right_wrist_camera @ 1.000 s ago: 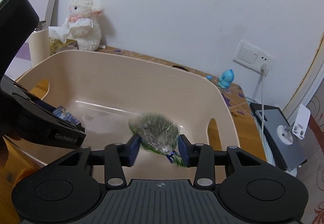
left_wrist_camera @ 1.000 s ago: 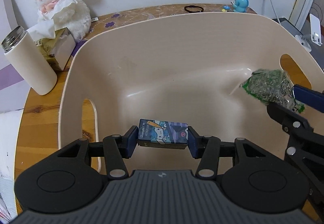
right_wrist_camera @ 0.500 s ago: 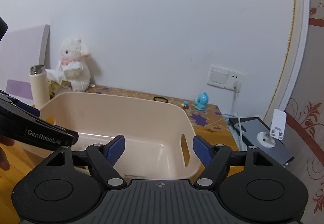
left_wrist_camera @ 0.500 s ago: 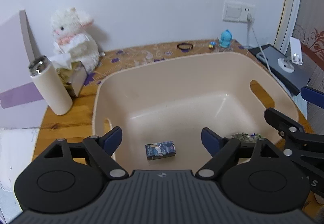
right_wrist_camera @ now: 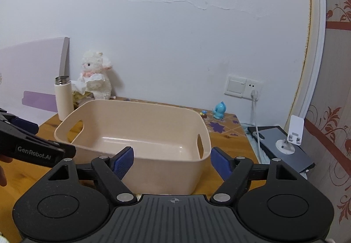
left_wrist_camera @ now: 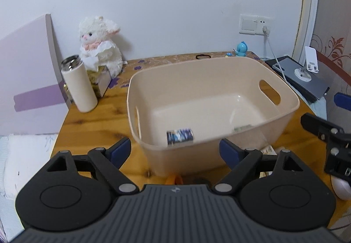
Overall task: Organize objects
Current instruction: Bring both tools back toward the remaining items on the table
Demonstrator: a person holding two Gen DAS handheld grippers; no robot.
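Both grippers, left and right, hang empty with jaws wide apart, just in front of the bin. The box and packet lie inside the bin, likely dropped there for tidying.

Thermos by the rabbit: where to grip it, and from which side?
Grip the thermos mid-body, coming level from the front. It stands upright, a smooth cylinder; the tissue box and purple board crowd its back and sides. Judgement only.

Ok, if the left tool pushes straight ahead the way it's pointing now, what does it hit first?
Most likely the near wall of the beige bin, which sits directly ahead of the open left tool. Depth is unclear; the small patterned box lies inside, beyond that wall.
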